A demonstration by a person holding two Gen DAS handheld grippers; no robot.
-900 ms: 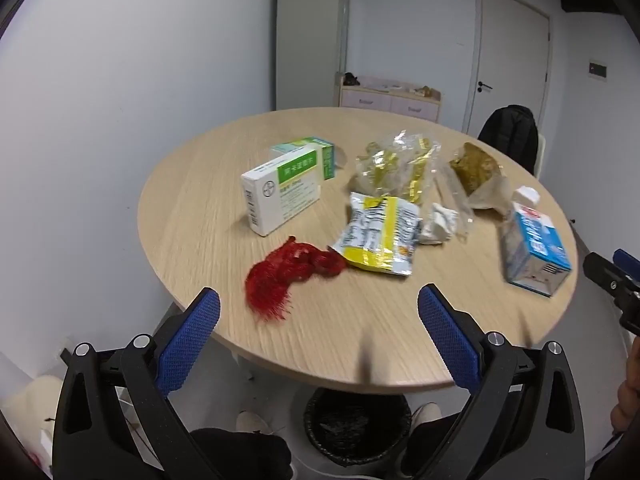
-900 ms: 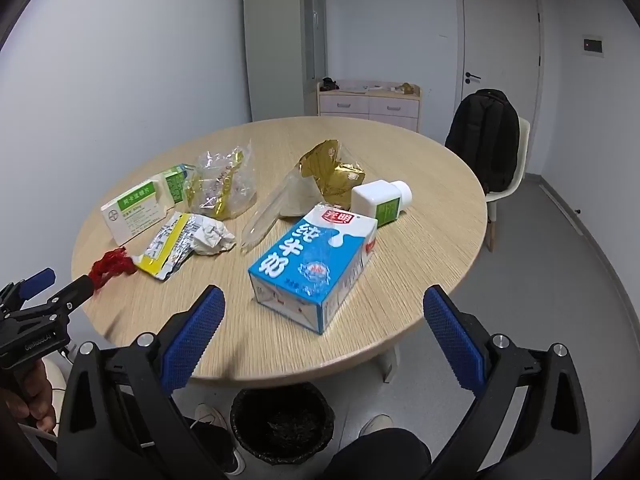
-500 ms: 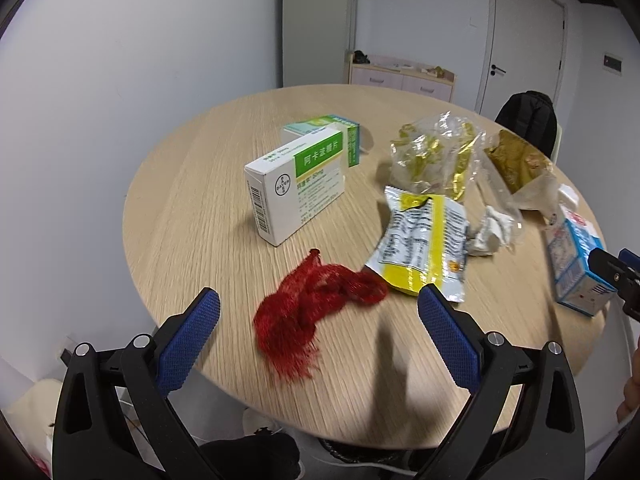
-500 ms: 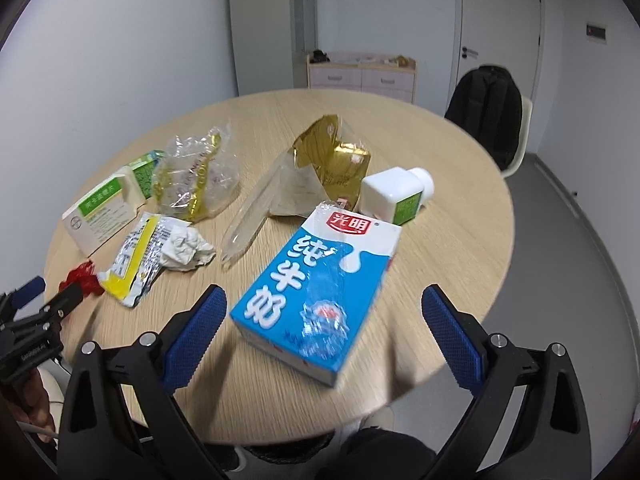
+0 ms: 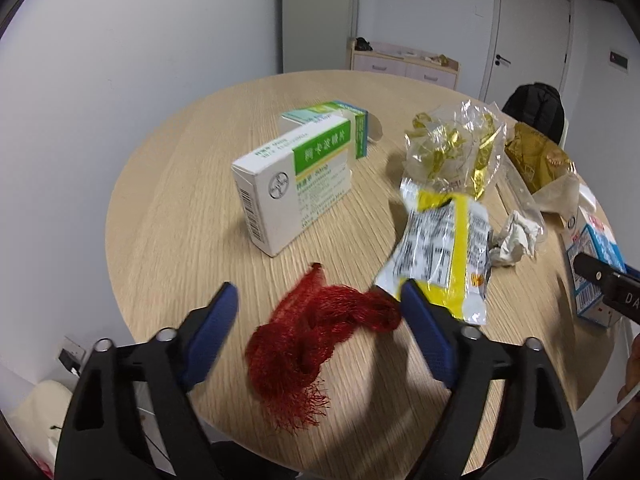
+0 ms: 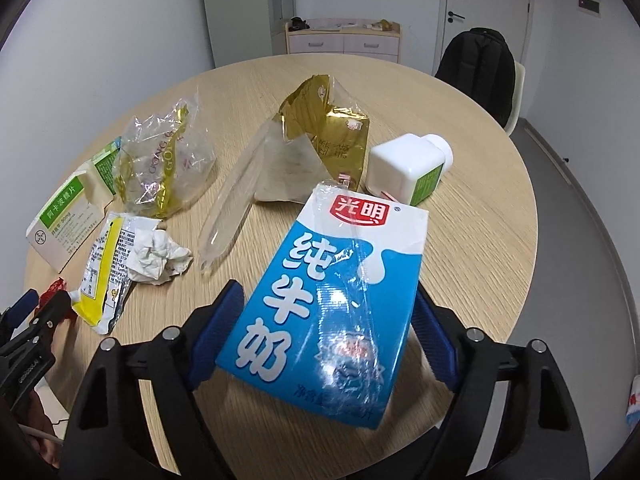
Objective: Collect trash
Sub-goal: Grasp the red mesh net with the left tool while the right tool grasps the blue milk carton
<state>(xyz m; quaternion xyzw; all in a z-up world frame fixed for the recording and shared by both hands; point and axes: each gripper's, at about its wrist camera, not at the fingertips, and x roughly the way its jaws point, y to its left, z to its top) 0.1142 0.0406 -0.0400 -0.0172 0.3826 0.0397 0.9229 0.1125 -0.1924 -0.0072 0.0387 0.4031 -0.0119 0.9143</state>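
A red mesh net (image 5: 316,332) lies crumpled near the front edge of the round wooden table (image 5: 180,220). My left gripper (image 5: 318,286) hovers low over it, open, with one blue finger on each side and neither touching the net. A blue and white milk carton (image 6: 332,292) lies flat on the table (image 6: 480,240). My right gripper (image 6: 326,288) is open around its near end. The left pad stands just clear of the carton and the right pad is partly hidden behind its edge. The carton (image 5: 592,264) also shows at the far right of the left wrist view.
A white and green medicine box (image 5: 296,184), a yellow snack packet (image 5: 444,248), crumpled paper (image 6: 156,254), a clear plastic bag (image 6: 164,160), a gold bag (image 6: 332,128) and a white bottle (image 6: 408,168) lie on the table. Behind it, a black backpack (image 6: 480,68) sits on a chair.
Both grippers have moved forward and down over the table. The net and the carton now lie between their fingers. Both pairs of jaws stand a little narrower than before.
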